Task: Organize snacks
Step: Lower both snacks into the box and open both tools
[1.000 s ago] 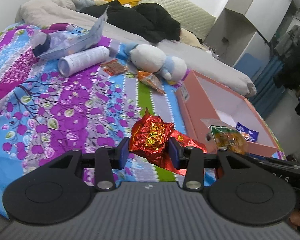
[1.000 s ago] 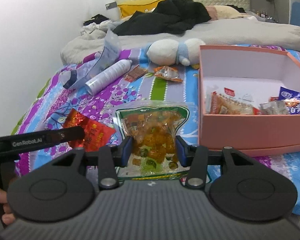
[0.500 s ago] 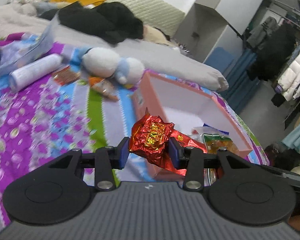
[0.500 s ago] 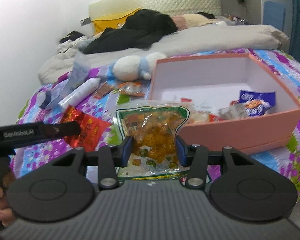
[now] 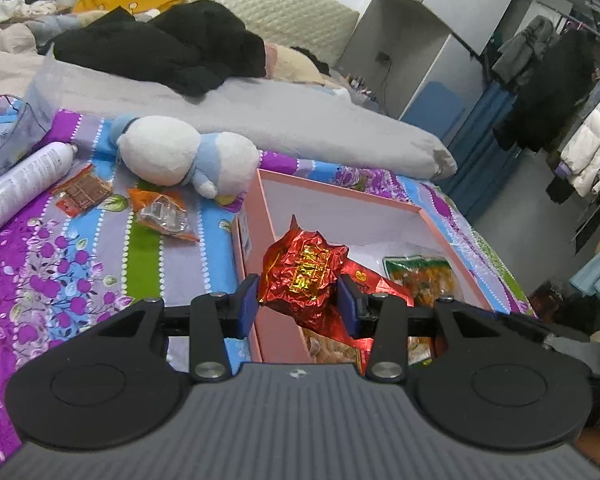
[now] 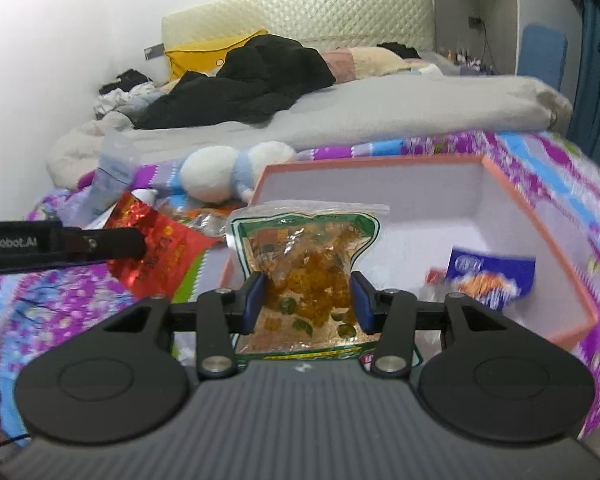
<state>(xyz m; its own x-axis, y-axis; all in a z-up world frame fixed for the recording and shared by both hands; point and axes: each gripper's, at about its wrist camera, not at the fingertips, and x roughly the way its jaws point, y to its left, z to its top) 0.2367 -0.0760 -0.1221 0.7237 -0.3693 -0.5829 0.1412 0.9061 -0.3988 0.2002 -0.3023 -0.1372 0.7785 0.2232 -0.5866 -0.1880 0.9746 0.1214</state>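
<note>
My left gripper is shut on a crumpled red foil snack packet and holds it above the near left corner of the pink box. My right gripper is shut on a clear green-edged bag of yellow snacks and holds it over the near side of the pink box. The bag also shows in the left wrist view. The red packet also shows in the right wrist view. A blue snack packet lies inside the box.
On the flowered bedspread lie an orange snack packet, a brown snack packet, a white spray can and a plush toy. Black clothing and a grey duvet lie behind. Clothes hang at right.
Both grippers have moved right and forward with their packets, from over the bedspread to over the pink box. Their grip has not changed.
</note>
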